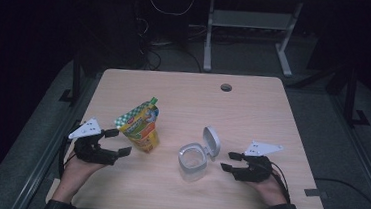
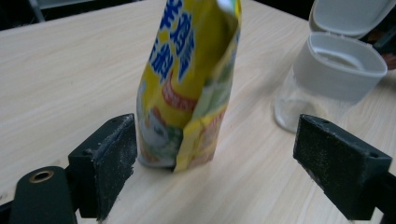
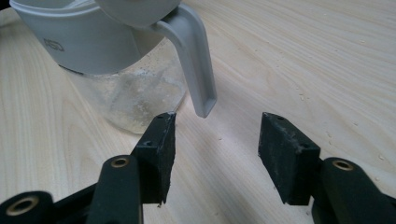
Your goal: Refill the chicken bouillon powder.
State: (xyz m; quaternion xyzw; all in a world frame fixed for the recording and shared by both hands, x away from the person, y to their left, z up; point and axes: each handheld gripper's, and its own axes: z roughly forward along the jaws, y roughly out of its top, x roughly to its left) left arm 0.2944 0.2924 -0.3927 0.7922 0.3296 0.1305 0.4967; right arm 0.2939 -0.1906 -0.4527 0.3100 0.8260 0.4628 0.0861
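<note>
Left tongs (image 1: 117, 142): jaws spread wide, nothing gripped. In the left gripper view the pouch (image 2: 189, 84) stands between the jaws, close by one pad, well apart from the other; whether that pad touches it I cannot tell. Right tongs (image 1: 229, 160): jaws parted, nothing between the pads. In the right gripper view the lid's grey tab (image 3: 196, 70) hangs just beyond the tips, clear of both.

Pouch (image 1: 141, 126): yellow and green with a green cap, upright on the counter (image 1: 253, 115), just right of the left tongs, at left of centre. Jar (image 1: 192, 160): clear with a grey collar, upright near the middle of the counter, just left of the right tongs. Its hinged lid (image 1: 211, 141) is flipped open, standing up on the jar's far right side. Pouch and jar stand near each other, not touching.

Counter: pale wood, with a round cable hole (image 1: 226, 87) near the far edge.
</note>
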